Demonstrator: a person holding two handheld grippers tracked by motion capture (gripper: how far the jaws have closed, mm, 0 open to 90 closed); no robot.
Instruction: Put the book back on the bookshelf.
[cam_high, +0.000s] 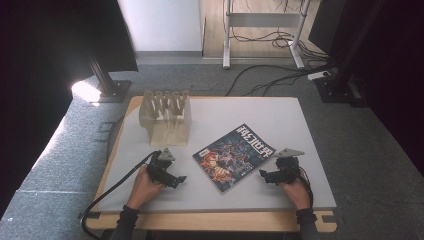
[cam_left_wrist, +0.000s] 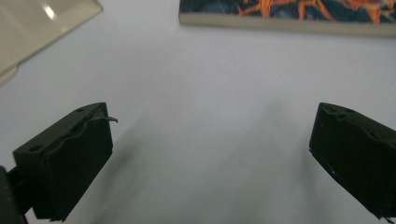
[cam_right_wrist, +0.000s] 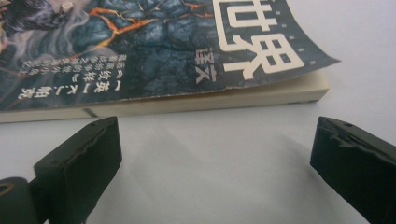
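Note:
A magazine with a dark blue and orange cover lies flat, turned at an angle, in the middle of the white table. My left gripper rests open on the table just left of it, jaws pointing at its edge. On the other side my right gripper is open too, close to the magazine's page edge, where the cover corner curls up slightly. Nothing sits between either pair of jaws.
A beige slotted rack stands at the table's back left; its corner shows in the left gripper view. Cables and desk legs lie on the floor beyond the table. A black cable trails off the front left edge.

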